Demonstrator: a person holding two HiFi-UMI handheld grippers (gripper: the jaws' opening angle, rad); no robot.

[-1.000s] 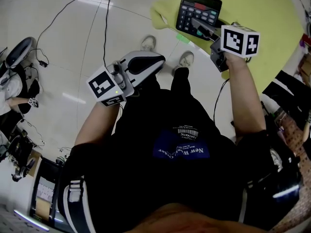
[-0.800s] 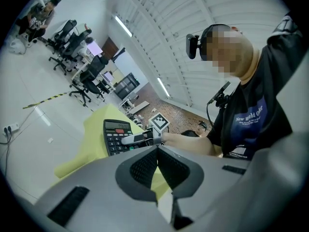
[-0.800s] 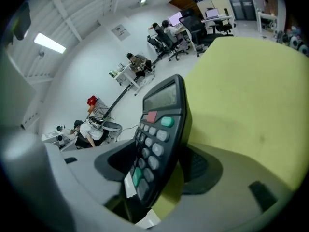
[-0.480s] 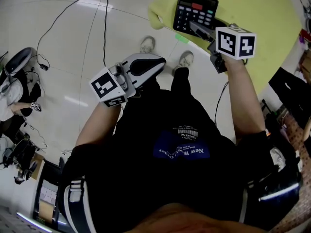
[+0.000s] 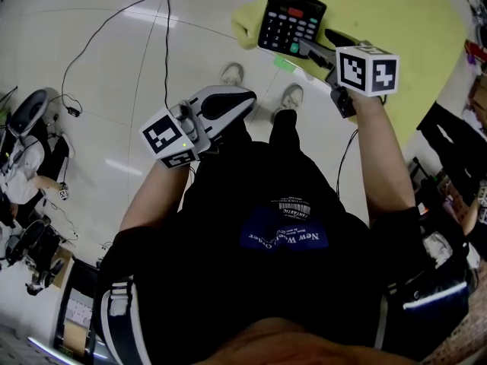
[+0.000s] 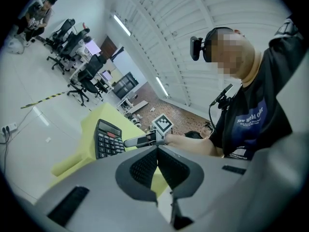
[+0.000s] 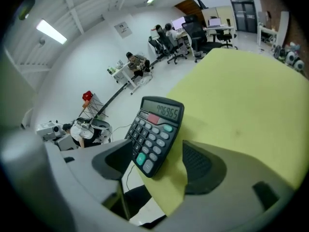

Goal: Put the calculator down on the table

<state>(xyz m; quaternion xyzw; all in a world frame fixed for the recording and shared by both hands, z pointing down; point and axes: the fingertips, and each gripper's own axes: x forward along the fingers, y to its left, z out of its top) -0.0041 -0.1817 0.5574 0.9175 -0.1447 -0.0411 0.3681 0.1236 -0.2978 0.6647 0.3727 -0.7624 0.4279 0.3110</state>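
This was a large open-plan office or lab hall. A glossy white floor (image 5: 99, 90) ran under a ribbed white ceiling (image 6: 193, 13) hung with long strip lights (image 6: 120, 24). Black swivel chairs (image 6: 72, 33) stood in rows by desks (image 7: 219, 29) carrying monitors (image 7: 215, 21), and people (image 7: 136, 62) sat working at one of them. Loose cables (image 5: 163, 29) trailed over the floor, a dark door (image 7: 241, 8) stood in the far wall, and a yellow cloth covered the worktop (image 7: 241, 105).

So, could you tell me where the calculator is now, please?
The calculator lies top centre of the head view on the yellow table, by its edge, partly between the jaws of the open right claw.
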